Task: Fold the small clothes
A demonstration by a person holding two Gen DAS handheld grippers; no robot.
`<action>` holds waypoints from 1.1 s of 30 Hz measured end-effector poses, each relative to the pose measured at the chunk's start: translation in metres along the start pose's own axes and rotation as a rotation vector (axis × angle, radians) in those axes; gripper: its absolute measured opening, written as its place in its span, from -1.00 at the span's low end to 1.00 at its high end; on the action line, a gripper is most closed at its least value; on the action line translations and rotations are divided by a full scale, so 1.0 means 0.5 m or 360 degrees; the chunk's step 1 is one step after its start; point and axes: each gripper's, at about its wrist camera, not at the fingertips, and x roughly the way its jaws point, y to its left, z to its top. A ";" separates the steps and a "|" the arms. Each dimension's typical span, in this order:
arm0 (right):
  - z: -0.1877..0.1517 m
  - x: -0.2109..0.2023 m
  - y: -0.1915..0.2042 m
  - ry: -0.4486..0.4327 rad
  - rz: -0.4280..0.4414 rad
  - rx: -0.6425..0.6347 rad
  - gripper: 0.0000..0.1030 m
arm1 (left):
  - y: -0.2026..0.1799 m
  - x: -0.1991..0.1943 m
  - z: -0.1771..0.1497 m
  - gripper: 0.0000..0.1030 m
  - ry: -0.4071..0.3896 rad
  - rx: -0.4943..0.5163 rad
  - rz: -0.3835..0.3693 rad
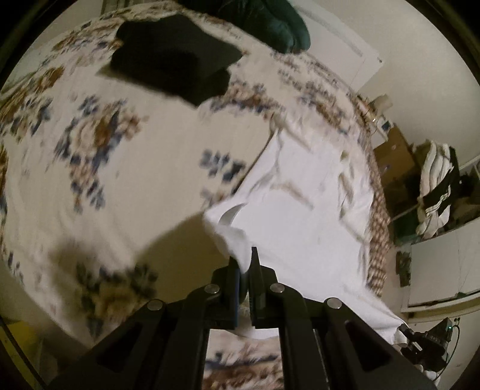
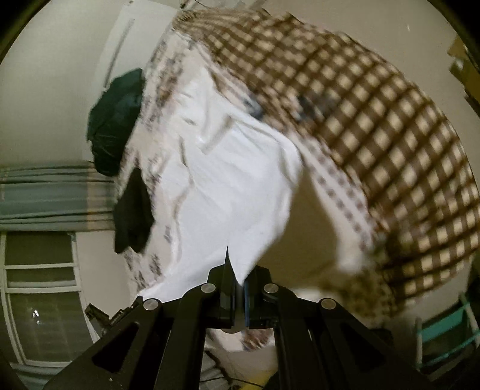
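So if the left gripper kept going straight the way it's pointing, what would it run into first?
Probably the white garment it is already shut on, which stretches ahead from the left gripper; behind that lies the floral bedspread. Depth is hard to judge in this blurred view.

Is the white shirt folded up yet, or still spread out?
Still spread out. The white shirt stretches open over the bed, its near edge lifted by the left gripper and right gripper.

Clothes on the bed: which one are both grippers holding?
The white garment, pinched by the left gripper and right gripper. The folded black piece and dark green one lie untouched.
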 end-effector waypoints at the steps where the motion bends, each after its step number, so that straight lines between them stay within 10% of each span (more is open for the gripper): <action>1: 0.016 0.003 0.016 -0.0015 0.0008 -0.0006 -0.93 | -0.011 0.006 0.029 -0.95 -0.0020 0.0003 -0.0016; 16: 0.388 0.208 0.271 -0.0186 -0.0137 -0.0110 -0.93 | -0.141 0.273 0.436 -0.95 -0.0072 0.0115 -0.0069; 33: 0.740 0.484 0.315 -0.0130 -0.0255 -0.0024 -0.90 | -0.210 0.603 0.661 -0.85 0.0207 0.0176 0.0075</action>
